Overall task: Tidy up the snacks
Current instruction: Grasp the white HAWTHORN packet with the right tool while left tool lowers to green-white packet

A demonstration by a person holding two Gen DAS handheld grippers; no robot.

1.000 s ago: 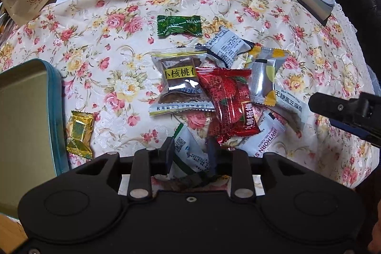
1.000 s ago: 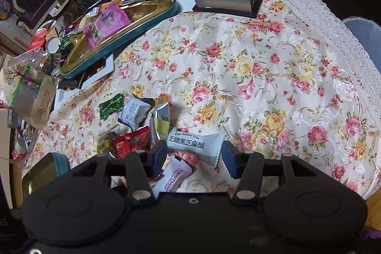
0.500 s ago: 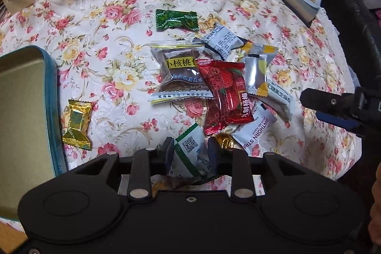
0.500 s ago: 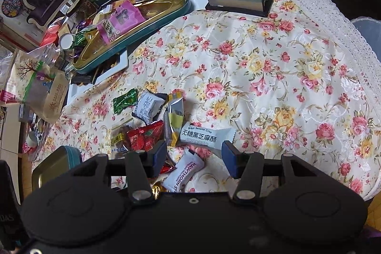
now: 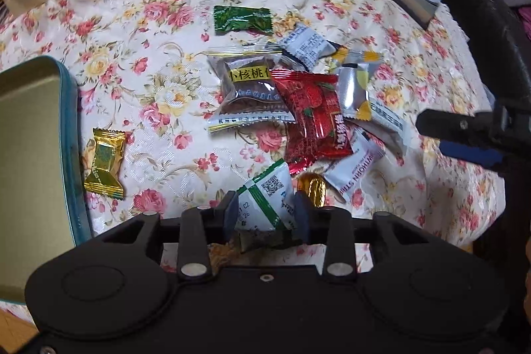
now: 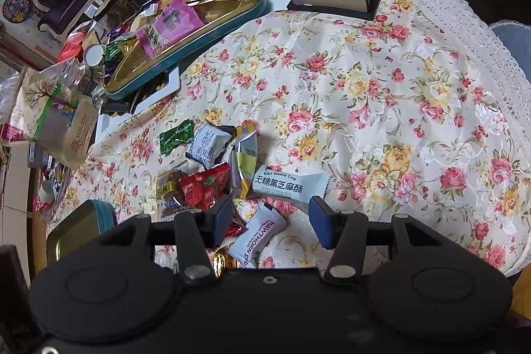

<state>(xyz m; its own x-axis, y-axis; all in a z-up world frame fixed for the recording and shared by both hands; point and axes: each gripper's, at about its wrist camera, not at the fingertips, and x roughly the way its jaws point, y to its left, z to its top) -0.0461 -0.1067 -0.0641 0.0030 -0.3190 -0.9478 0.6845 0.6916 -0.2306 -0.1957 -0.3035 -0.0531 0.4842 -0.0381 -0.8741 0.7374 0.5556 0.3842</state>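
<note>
Snacks (image 5: 308, 108) lay in a loose pile on the flowered tablecloth (image 5: 159, 72), near its front edge, between your two grippers. Your left gripper (image 5: 265, 214) pointed steeply down at the near end of the pile. A white packet with green stripes (image 5: 268, 198) and a QR code sat between its fingers, and its jaws were opening, so the pads looked to be coming off the wrapper. A gold foil candy (image 5: 313, 188) lay just right of that packet. A gold wrapped sweet (image 5: 104, 163) lay apart to the left, just beside the open tin (image 5: 69, 138) with the teal rim.

Your right gripper (image 6: 272, 221) stood wide over the pile's right end, gripping nothing. A white packet reading "HAWTHORN S…" (image 6: 260, 236) lay on the cloth between its fingers, not touched by either pad. Just beyond the tips lay a pale packet (image 6: 288, 184) printed "Black Sesame Crisp" with Chinese text under it.

Other readable labels: a clear packet with a brown cake (image 5: 249, 88) had a yellow label with Chinese characters; a red packet (image 5: 313, 118) overlapped its right side, with yellow Chinese text down one edge. A green sweet (image 5: 242, 19) lay farthest back; its print was too small to read.
</note>
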